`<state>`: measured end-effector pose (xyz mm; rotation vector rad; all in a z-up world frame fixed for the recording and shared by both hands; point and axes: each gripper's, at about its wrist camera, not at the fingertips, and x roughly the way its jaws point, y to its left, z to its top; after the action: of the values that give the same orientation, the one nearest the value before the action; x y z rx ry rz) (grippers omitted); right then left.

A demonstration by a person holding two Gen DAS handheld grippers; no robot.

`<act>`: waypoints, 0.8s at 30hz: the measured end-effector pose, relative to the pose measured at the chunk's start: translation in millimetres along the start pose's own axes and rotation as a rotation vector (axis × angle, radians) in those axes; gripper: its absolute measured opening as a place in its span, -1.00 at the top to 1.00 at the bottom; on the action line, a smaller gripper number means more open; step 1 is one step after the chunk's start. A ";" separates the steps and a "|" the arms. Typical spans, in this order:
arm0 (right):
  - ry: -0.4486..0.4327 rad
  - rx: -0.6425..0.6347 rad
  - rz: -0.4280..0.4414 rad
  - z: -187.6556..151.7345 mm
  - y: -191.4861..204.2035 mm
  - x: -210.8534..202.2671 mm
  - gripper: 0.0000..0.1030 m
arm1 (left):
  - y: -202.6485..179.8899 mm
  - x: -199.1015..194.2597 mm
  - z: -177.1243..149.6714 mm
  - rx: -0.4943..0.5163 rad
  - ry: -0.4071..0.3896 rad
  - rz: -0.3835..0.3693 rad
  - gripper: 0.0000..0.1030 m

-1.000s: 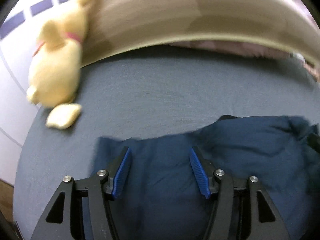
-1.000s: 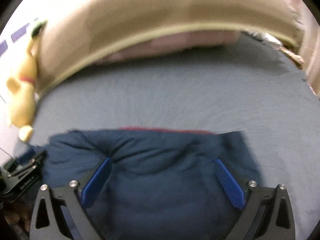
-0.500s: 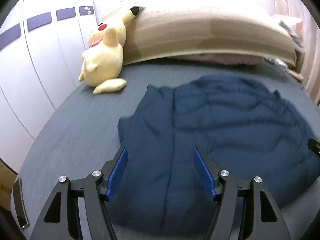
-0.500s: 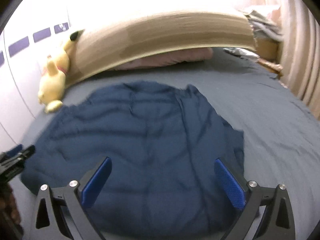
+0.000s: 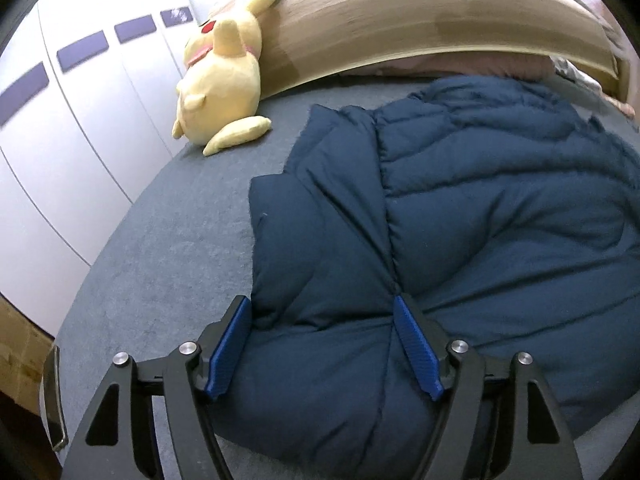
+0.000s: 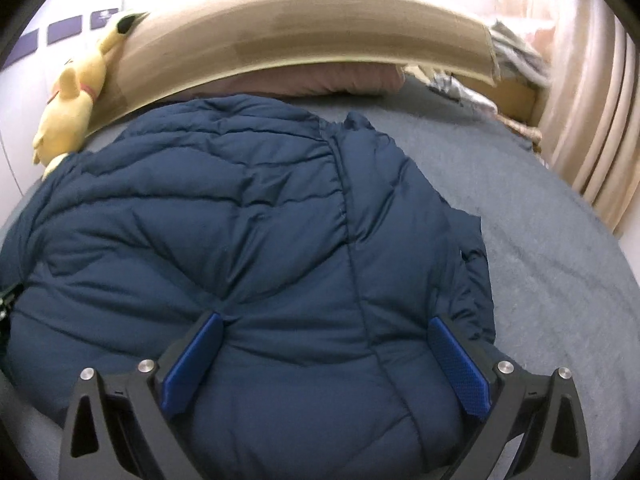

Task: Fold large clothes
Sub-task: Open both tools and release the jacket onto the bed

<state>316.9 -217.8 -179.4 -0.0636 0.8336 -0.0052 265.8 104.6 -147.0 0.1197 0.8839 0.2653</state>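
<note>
A dark blue quilted puffer jacket (image 5: pixel 480 220) lies spread out on the grey bed (image 5: pixel 168 260), with one sleeve toward the plush toy. My left gripper (image 5: pixel 322 308) is low over the jacket's near left part. Its jaws are opening, and padded fabric bulges between the blue pads (image 5: pixel 416 348) without being pinched. In the right wrist view the same jacket (image 6: pixel 260 220) fills the middle. My right gripper (image 6: pixel 324 322) stands wide open over its near right part, with fabric lying between the fingers.
A yellow plush toy (image 5: pixel 220 76) leans on the wooden headboard (image 5: pixel 400 12) at the far left. A pink pillow (image 6: pixel 320 82) lies under the headboard. White wardrobe doors (image 5: pixel 80 120) line the left side, and a curtain (image 6: pixel 592 120) and clutter (image 6: pixel 460 88) the right.
Both views have drawn back from the headboard toward the bed's near edge. The jacket, bunched close under the cameras before, now lies spread across the bed. The left jaws stand slightly wider.
</note>
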 end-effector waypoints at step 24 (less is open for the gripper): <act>-0.003 -0.015 0.011 -25.0 8.6 -20.3 -1.00 | -87.1 -34.2 -17.6 0.145 -0.096 -0.021 -0.48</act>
<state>284.5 -210.0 -181.6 -0.0730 0.8309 0.0111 247.1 11.3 -151.0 0.2552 0.8085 0.1741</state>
